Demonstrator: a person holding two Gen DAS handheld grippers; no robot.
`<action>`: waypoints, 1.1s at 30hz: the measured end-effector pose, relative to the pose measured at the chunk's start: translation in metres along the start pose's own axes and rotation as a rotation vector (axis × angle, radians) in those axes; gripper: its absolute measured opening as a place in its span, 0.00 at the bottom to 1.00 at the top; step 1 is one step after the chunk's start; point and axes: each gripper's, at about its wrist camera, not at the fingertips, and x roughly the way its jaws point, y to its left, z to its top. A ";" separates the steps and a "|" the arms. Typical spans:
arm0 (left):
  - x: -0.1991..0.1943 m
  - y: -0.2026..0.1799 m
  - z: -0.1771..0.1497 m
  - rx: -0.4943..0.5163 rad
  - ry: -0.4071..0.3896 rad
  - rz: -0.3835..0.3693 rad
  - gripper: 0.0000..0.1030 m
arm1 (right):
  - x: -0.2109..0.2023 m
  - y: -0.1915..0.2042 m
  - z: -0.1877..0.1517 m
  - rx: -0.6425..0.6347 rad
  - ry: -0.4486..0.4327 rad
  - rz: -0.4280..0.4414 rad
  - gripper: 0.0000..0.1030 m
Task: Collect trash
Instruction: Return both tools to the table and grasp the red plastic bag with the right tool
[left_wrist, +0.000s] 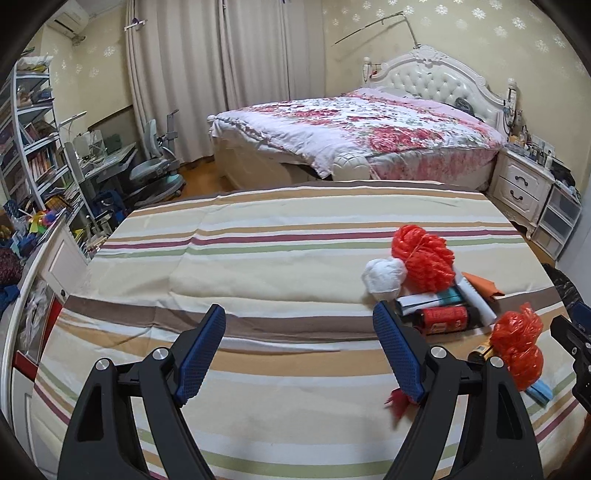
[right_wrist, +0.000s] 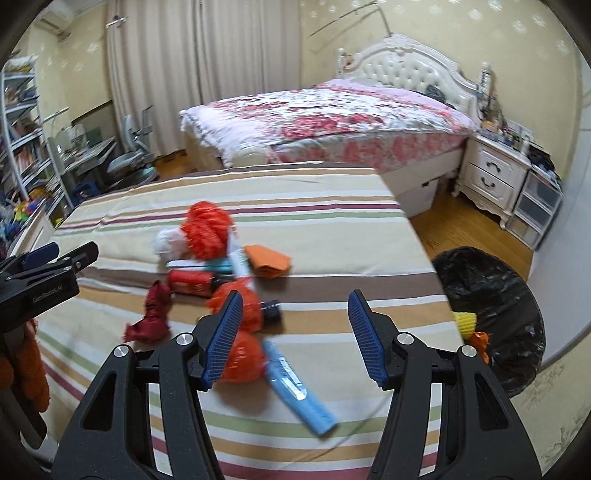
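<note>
A heap of trash lies on the striped cloth (right_wrist: 332, 229). In it are a red mesh bag (right_wrist: 207, 234), a white wad (right_wrist: 168, 240), orange paper (right_wrist: 267, 260), a red can (right_wrist: 190, 282), an orange plastic bag (right_wrist: 240, 354), a blue packet (right_wrist: 299, 387) and a dark red wrapper (right_wrist: 151, 314). My right gripper (right_wrist: 295, 295) hovers open just right of the orange bag, with nothing between its pads. My left gripper (left_wrist: 298, 310) is wide open over bare cloth, left of the red mesh bag (left_wrist: 423, 258) and white wad (left_wrist: 384, 275). A black-lined bin (right_wrist: 491, 295) stands by the cloth's right edge.
Inside the bin lie a yellow foam net (right_wrist: 466, 321) and an orange scrap. Behind the striped surface stands a bed with a floral quilt (left_wrist: 351, 125), with a white nightstand (right_wrist: 491, 173) to its right. A desk, chair (left_wrist: 159, 166) and bookshelf (left_wrist: 33, 140) fill the left side.
</note>
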 end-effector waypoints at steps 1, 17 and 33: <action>0.000 0.006 -0.003 -0.009 0.005 0.004 0.77 | 0.001 0.006 -0.001 -0.013 0.005 0.009 0.56; 0.001 0.011 -0.025 -0.029 0.038 -0.020 0.77 | 0.020 0.037 -0.016 -0.089 0.086 0.043 0.30; 0.002 -0.040 -0.033 0.049 0.063 -0.115 0.77 | 0.004 -0.017 -0.011 -0.014 0.019 -0.064 0.30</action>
